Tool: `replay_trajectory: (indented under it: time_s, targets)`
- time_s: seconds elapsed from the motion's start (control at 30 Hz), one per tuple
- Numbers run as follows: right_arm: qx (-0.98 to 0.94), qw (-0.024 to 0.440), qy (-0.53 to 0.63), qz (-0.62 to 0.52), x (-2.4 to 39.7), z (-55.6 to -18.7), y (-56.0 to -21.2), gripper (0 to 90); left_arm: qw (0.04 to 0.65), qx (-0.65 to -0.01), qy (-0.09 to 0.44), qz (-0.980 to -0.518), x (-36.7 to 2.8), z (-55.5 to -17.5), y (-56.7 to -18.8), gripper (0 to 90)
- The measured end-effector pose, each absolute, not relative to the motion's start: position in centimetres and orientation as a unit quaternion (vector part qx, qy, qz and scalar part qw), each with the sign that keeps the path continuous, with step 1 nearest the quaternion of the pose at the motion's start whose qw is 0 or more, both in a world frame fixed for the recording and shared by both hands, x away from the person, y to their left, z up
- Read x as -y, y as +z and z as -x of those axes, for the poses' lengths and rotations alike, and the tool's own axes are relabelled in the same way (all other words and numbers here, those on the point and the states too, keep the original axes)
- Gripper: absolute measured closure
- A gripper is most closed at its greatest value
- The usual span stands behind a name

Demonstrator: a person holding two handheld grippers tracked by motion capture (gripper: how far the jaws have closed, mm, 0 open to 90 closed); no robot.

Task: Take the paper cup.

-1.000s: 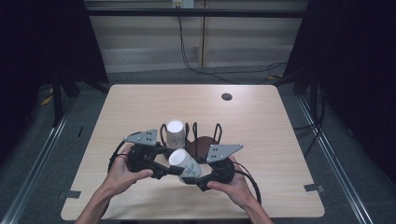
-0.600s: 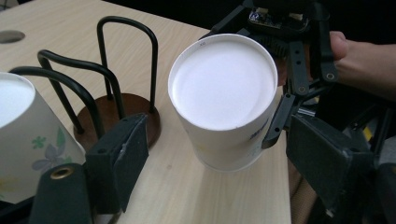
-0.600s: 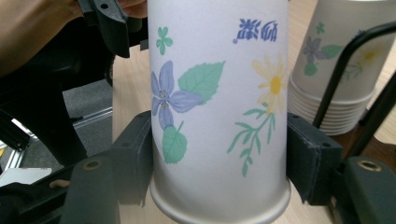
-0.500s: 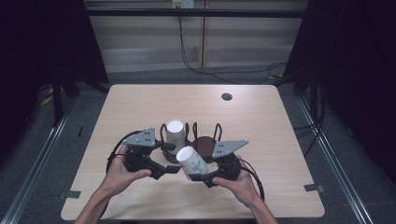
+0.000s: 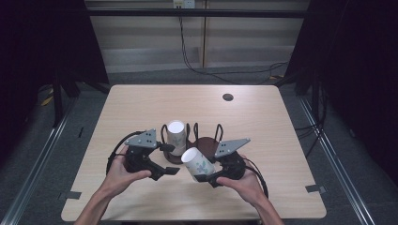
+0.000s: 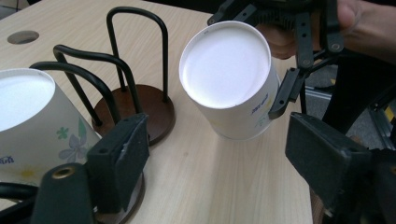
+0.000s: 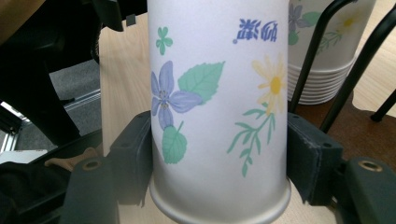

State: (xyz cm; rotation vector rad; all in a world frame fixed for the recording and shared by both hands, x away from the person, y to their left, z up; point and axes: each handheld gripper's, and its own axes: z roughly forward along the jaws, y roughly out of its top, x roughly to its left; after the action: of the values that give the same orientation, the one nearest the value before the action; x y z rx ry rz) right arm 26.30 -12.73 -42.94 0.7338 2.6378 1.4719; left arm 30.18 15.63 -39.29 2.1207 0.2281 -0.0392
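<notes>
Pale wooden tabletop (image 5: 141,103) with a small round cable hole (image 5: 228,97) near its far edge sits in a dark room with grey flooring. At its middle stands a dark brown round-based holder with black wire hoops (image 5: 206,136), and a stack of white paper cups printed with flowers (image 5: 176,136) sits bottom-up in its left section. The right gripper (image 5: 202,174) has its jaws clamped on a single white flower-printed paper cup (image 5: 197,162), tilted with its base toward the person, just in front of the holder. The left gripper (image 5: 170,159) has its jaws spread apart and holds nothing, beside the stack.
</notes>
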Motion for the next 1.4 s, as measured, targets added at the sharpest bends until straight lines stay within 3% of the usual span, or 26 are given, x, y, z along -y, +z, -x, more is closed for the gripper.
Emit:
replay_trajectory:
  time_s: [0.37, 0.5, 0.8, 1.17, 1.4]
  targets:
    - [-0.878, 0.024, 0.419, -0.232, 12.7, -26.4, -42.6, 33.2, 0.461, -0.073, -0.013, -0.884, -14.7, -29.9, -39.8, 17.1]
    - [-0.888, 0.016, 0.399, -0.227, 12.4, -26.4, -42.8, 33.3, 0.449, -0.061, -0.024, -0.891, -14.5, -29.8, -40.1, 27.1]
    - [-0.909, 0.001, 0.361, -0.208, 11.9, -26.6, -42.5, 33.6, 0.426, -0.067, -0.012, -0.902, -14.1, -29.7, -40.3, 31.1]
    - [-0.934, 0.003, 0.306, -0.185, 10.8, -26.8, -42.3, 33.8, 0.385, -0.063, -0.021, -0.92, -13.5, -29.5, -40.7, 22.5]
    - [-0.946, -0.005, 0.276, -0.171, 10.0, -26.7, -42.5, 33.9, 0.368, -0.064, -0.02, -0.927, -13.2, -29.5, -41.0, 21.6]
